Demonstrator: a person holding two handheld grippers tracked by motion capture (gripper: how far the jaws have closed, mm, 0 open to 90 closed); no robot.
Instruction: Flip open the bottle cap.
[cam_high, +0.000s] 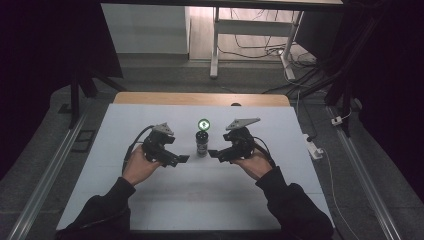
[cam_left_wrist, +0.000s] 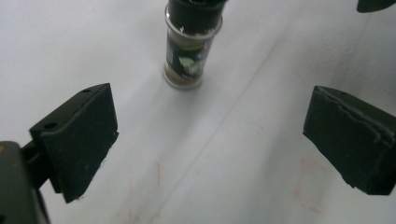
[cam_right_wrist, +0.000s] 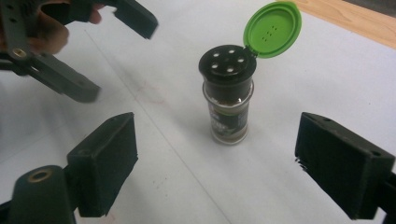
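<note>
Shaker (cam_high: 202, 142) upright between both tools

Dim surroundings, brightly lit, slightly soft.

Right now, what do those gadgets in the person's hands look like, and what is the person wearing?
Both are black. The left gripper and right gripper each end in two blocky black jaws with flat pads, carry a grey three-cornered plate on top and trail a black cable. The person wears dark long sleeves.

The spice jar (cam_left_wrist: 189, 51) loses its cap past the left gripper view's top edge, its label print blurred.
</note>
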